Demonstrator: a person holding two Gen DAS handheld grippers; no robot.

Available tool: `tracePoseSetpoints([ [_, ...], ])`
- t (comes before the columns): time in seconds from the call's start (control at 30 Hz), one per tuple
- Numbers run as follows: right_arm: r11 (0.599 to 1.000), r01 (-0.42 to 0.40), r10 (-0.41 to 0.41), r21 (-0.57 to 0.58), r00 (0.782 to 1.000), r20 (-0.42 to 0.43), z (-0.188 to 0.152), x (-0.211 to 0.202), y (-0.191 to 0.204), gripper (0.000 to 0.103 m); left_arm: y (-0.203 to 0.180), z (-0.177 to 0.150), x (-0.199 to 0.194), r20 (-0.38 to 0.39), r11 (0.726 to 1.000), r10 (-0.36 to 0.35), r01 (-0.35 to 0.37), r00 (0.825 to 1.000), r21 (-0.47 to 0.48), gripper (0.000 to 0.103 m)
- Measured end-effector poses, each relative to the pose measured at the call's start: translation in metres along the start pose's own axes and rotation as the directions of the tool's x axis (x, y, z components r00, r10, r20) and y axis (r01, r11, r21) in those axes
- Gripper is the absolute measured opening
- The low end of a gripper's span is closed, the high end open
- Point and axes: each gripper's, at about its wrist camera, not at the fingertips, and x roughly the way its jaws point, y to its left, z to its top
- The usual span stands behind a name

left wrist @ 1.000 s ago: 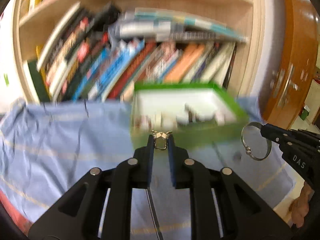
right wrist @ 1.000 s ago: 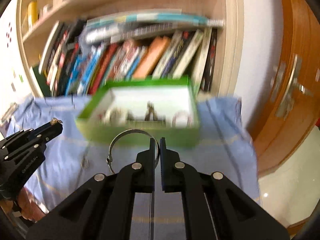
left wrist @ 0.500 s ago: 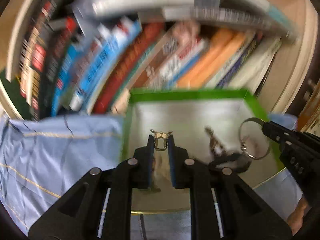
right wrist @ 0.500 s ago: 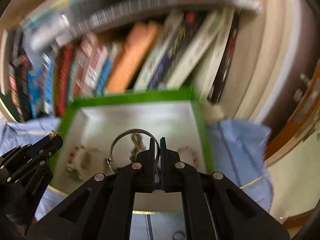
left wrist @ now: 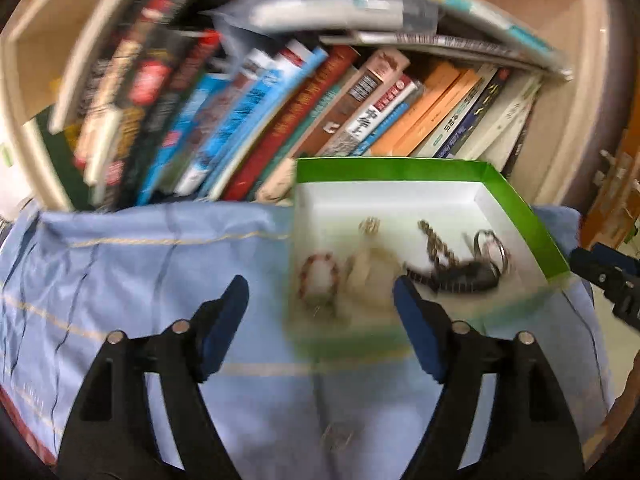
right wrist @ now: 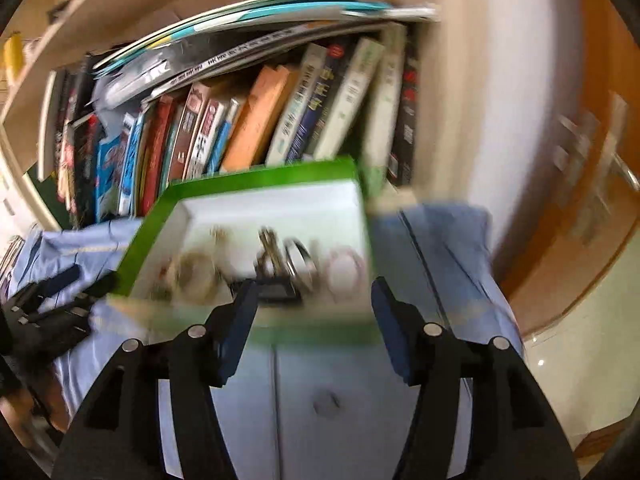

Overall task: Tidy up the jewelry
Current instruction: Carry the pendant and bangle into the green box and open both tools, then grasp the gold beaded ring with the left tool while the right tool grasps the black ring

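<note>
A shallow green box (left wrist: 516, 196) with a white inside holds the jewelry and sits at the far edge of a blue cloth (left wrist: 140, 280), right against a wooden bookshelf (left wrist: 24, 92) packed with leaning books (left wrist: 280, 112). Inside the box, blurred by motion, lie a red beaded bracelet (left wrist: 318, 276) near its front left corner, a pale rounded piece (left wrist: 370, 276) beside it, a small gold item (left wrist: 370, 225) toward the back, a dark chain (left wrist: 438, 246) in the middle, and silver rings (left wrist: 490, 246) toward the right wall. The left gripper (left wrist: 320, 300) hangs just before the box's front wall, its jaws opening wide with nothing pinched between them. The right gripper (right wrist: 312, 304) hovers over the same front wall, its jaws also opening and holding nothing; through its camera the chain (right wrist: 269, 246), a silver ring (right wrist: 298, 258) and a pale bracelet (right wrist: 344, 268) show in the box. Both claws appear to be letting go over the box, so the step in hand looks like dropping pieces in. On the cloth near its front edge, small objects remain, one faint shape (left wrist: 336, 436) below the left gripper and another (right wrist: 326, 400) below the right, too blurred to identify. The next move likely calls for drawing back from the box and lining spread jaws over one of these for a fine, low pinch.
</note>
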Motion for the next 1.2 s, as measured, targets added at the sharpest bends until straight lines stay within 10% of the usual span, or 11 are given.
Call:
tracePoseSetpoints([
  [0.43, 0.987, -0.012, -0.020, -0.160, 0.980, -0.197, -0.064, 0.066, 0.029, 0.054, 0.000, -0.096, 0.003, -0.152, 1.000, 0.005, -0.003, 0.988, 0.016, 0.079],
  [0.63, 0.946, -0.243, 0.186, -0.214, 0.948, -0.257, -0.088, 0.034, 0.050, 0.054, 0.001, -0.101, 0.004, -0.166, 1.000, -0.003, 0.004, 0.986, 0.006, 0.082],
  [0.8, 0.965, -0.089, 0.049, -0.249, 0.986, -0.162, -0.081, 0.024, 0.052, 0.054, 0.000, -0.102, 0.010, -0.167, 1.000, -0.018, 0.018, 0.986, -0.004, 0.083],
  [1.2, 0.985, -0.009, -0.023, -0.171, 0.983, -0.181, -0.079, 0.066, 0.045, 0.051, -0.006, -0.098, 0.027, -0.156, 1.000, -0.014, 0.014, 0.988, -0.002, 0.048],
])
